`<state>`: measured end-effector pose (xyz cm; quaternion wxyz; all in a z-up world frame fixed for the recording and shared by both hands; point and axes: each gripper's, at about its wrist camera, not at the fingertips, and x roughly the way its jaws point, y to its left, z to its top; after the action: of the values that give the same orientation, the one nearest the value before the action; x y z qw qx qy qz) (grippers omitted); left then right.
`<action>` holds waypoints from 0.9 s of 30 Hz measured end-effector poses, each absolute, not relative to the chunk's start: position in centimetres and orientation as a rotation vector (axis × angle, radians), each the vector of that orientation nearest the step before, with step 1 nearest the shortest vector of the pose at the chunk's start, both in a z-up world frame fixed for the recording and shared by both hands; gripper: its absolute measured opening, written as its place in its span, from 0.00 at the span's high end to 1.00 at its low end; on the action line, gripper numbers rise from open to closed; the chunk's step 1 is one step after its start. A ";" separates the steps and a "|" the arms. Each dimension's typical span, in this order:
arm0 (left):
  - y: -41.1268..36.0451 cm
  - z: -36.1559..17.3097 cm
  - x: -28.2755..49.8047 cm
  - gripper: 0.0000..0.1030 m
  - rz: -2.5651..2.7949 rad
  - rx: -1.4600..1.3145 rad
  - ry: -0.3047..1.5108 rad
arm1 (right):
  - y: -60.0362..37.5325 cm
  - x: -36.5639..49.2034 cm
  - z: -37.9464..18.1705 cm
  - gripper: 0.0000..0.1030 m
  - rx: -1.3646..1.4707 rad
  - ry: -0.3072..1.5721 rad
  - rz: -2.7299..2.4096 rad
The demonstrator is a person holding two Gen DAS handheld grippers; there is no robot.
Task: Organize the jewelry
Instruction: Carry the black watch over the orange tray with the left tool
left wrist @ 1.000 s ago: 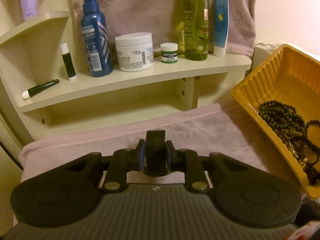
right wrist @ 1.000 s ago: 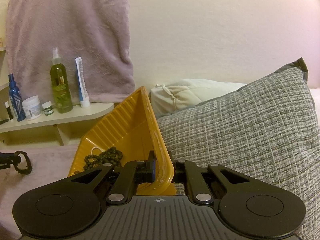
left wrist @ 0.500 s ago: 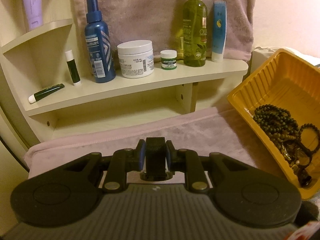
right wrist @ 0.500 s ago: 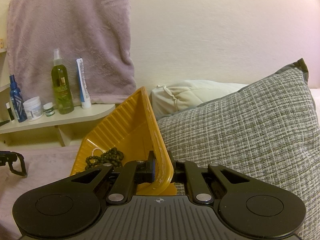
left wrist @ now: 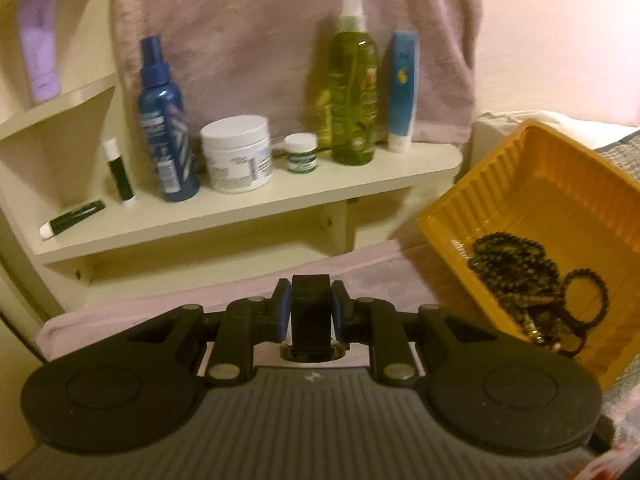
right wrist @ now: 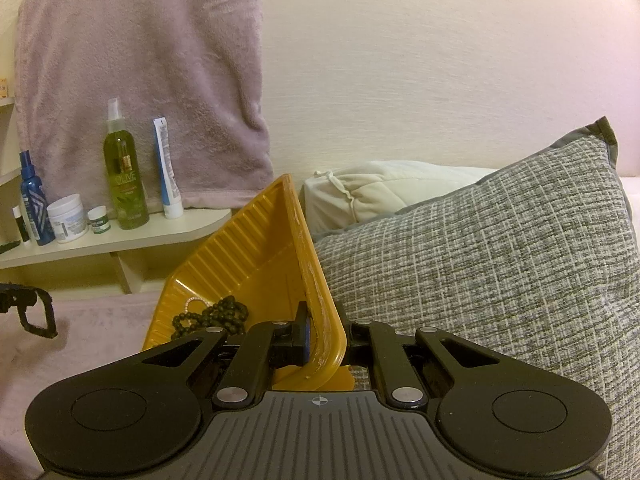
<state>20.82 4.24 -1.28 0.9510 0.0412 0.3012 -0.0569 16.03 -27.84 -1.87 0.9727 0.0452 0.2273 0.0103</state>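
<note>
The left gripper [left wrist: 310, 316] pinches a black band-like bracelet [left wrist: 311, 312] between its blue pads; the band stands upright in the grip, and in the right wrist view it hangs as a dark loop [right wrist: 38, 312] at 9 o'clock, above the pink plush cover [right wrist: 100, 320]. The right gripper [right wrist: 322, 344] has its fingers pressed together on the near corner rim of the yellow tray [right wrist: 316, 280], which is tipped with that side raised.

Inside the tray [left wrist: 540, 200], at 3 o'clock from the left fingers, lies a heap of dark beaded strands [left wrist: 520, 268], with a thin black ring [left wrist: 586, 296] just beside it; the rest of the tray floor is bare. The tray's walls are ribbed, glossy plastic, its rim scuffed pale.

At 12 o'clock a cream shelf [left wrist: 248, 216] carries a blue spray bottle [left wrist: 164, 128], a white jar [left wrist: 238, 154] and a green bottle [left wrist: 354, 96]. A grey woven pillow [right wrist: 500, 260] touches the tray's right side. The cover between fingers and shelf lies open.
</note>
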 end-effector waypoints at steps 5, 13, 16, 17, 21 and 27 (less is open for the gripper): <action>2.8 -0.2 20.9 0.82 -0.180 0.080 0.599 | -27.8 16.0 -1.9 0.91 0.091 0.459 0.020; -0.4 1.4 20.9 0.82 -0.286 0.100 0.576 | -27.8 16.1 -1.9 0.91 0.092 0.459 0.020; -1.8 1.8 20.8 0.82 -0.328 0.106 0.575 | -27.8 16.1 -1.9 0.91 0.092 0.459 0.020; -2.2 1.9 20.7 0.82 -0.343 0.106 0.575 | -27.8 16.1 -1.9 0.91 0.093 0.458 0.021; -4.3 2.1 20.5 0.82 -0.409 0.099 0.575 | -27.7 16.1 -1.8 0.91 0.092 0.459 0.022; -7.6 1.9 20.3 0.82 -0.492 0.111 0.585 | -27.6 16.3 -1.8 0.91 0.094 0.458 0.024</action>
<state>20.29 -7.61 1.86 0.9262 0.0542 0.2855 -0.2401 16.30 -27.62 -1.75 0.9727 0.0465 0.2270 0.0121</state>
